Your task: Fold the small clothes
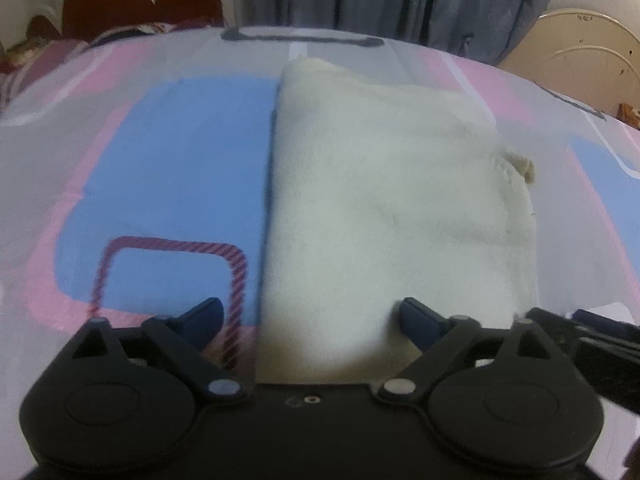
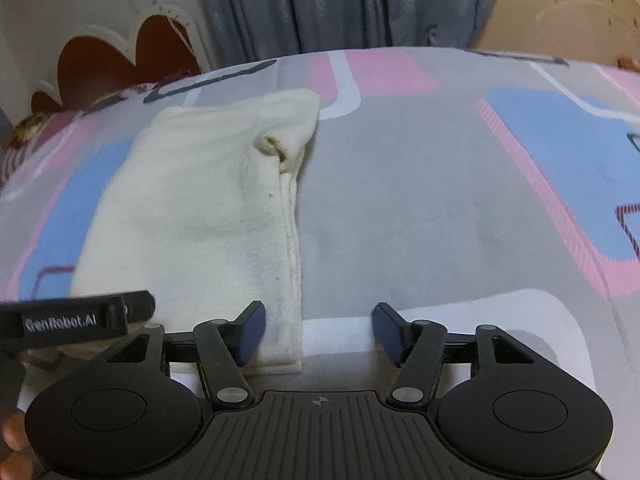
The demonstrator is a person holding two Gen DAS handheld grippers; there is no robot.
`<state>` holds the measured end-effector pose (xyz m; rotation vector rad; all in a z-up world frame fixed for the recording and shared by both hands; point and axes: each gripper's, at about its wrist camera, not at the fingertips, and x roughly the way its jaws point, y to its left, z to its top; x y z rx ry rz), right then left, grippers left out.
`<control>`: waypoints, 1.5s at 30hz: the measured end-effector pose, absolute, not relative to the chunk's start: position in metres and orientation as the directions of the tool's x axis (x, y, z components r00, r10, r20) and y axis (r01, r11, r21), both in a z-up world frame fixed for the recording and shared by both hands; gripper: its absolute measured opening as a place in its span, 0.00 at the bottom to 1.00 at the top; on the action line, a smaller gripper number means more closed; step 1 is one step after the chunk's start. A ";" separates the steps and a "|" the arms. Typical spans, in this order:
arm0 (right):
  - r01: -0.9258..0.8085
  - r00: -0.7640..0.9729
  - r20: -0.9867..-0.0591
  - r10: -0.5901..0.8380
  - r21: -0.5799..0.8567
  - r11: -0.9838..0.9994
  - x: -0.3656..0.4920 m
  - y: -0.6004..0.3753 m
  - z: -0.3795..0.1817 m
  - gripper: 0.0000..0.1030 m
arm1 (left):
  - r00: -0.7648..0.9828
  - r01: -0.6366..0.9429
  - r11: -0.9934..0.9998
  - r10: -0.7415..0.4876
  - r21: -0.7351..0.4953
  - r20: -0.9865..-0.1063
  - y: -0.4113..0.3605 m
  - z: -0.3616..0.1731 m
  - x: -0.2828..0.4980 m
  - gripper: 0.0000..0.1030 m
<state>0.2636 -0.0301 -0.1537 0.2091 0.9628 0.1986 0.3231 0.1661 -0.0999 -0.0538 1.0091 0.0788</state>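
Left gripper point(image 1: 308, 316): standing apart, gripping nothing.
Right gripper point(image 2: 318, 328): standing apart, straddling the hem.
Cream garment point(image 1: 384, 208): lying folded on the bed sheet point(image 2: 460, 208).
Progress: appearing nearly finished.

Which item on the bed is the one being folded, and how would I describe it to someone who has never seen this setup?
Start from the bedspread, grey with pink and blue blocks. On it lies the folded cream garment, a soft knit rectangle with a stitched hem along one edge and a small rolled cuff poking out. It is the only plain, unpatterned cloth there.
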 end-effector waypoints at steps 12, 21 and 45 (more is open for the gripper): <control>-0.229 0.514 -0.744 0.426 0.360 0.905 0.184 -0.065 -0.088 0.85 | 0.604 -0.117 0.993 0.077 0.008 -0.793 0.157 -0.026 0.232 0.93; -0.318 0.637 -0.633 0.440 0.304 0.898 0.082 -0.090 -0.023 0.96 | 0.658 -0.166 0.986 0.099 -0.015 -0.747 0.133 0.022 0.129 0.95; -0.321 0.842 -0.397 0.365 0.174 0.931 -0.075 -0.123 0.057 1.00 | 0.767 -0.210 0.978 0.156 -0.014 -0.622 0.105 0.095 -0.012 1.00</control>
